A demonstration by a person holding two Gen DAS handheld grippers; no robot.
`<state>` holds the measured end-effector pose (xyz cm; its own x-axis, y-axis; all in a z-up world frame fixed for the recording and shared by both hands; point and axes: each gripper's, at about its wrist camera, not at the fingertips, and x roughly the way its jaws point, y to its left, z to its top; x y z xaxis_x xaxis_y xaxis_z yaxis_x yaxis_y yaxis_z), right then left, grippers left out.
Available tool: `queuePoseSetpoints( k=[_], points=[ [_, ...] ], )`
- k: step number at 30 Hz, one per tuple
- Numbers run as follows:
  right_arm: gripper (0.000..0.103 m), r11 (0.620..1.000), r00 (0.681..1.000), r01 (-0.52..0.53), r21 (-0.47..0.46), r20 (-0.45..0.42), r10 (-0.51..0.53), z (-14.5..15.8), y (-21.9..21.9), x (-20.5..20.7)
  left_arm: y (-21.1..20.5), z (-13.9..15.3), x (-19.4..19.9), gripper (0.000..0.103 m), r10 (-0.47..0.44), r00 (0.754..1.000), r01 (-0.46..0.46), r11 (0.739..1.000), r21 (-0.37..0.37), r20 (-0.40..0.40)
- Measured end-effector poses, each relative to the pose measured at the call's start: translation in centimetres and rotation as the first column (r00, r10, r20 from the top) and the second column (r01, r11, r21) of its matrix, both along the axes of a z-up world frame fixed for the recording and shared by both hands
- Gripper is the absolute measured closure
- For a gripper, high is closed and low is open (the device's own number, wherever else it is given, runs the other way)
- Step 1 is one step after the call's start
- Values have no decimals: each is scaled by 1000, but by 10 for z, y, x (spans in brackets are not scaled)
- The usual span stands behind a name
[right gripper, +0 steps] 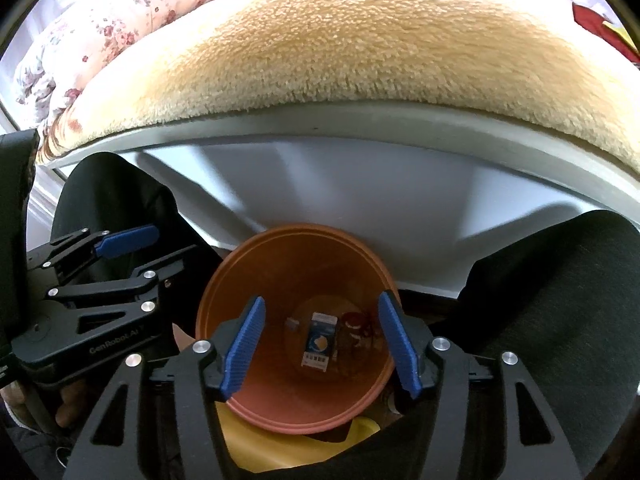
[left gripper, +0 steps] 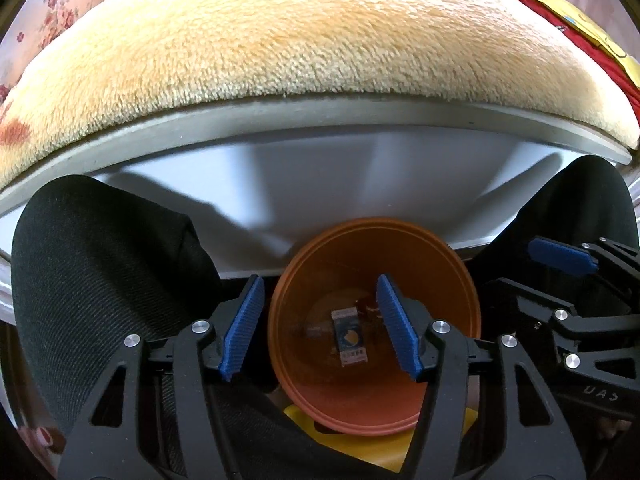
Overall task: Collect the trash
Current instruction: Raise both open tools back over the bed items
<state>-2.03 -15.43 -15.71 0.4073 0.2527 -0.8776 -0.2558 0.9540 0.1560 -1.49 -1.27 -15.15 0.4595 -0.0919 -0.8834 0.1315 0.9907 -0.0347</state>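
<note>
Both claws, left claw (left gripper: 320,330) and right claw (right gripper: 322,346), hang spread and empty above the orange bin (left gripper: 460,280), where a wrapper (left gripper: 351,336) lies. Next likely calls for seeking more trash.

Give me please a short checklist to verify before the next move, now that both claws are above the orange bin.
1. Left claw empty: ok, nothing between its pads.
2. Right claw empty: ok, open, nothing held.
3. Blue-and-white packet inside the orange bin: ok, it lies on the bottom.
4. Dark red wrapper also inside: ok, beside the packet.
5. Bin upright: ok, its mouth faces up.
6. More trash left on the beige blanket: cannot tell, only part of it is in view.
</note>
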Motion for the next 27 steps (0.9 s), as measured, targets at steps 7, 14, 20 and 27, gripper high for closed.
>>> queuePoseSetpoints(
  k=[7,14,20,27],
  points=[
    [37,999,998,-28,26,57,26,44,-13,-17,7,38,-13,36,-12,996,14,1000,-23,90],
    [19,998,974,22,61,222,-35,136,-69,1,9,103,-18,22,-79,961,77,997,18,264],
    [20,960,942,224,171,216,-258,176,-138,93,5,129,5,21,-54,942,68,997,-31,331],
    [39,896,916,381,227,43,-400,151,-171,205,-7,133,21,21,-51,941,76,995,-63,334]
  ],
)
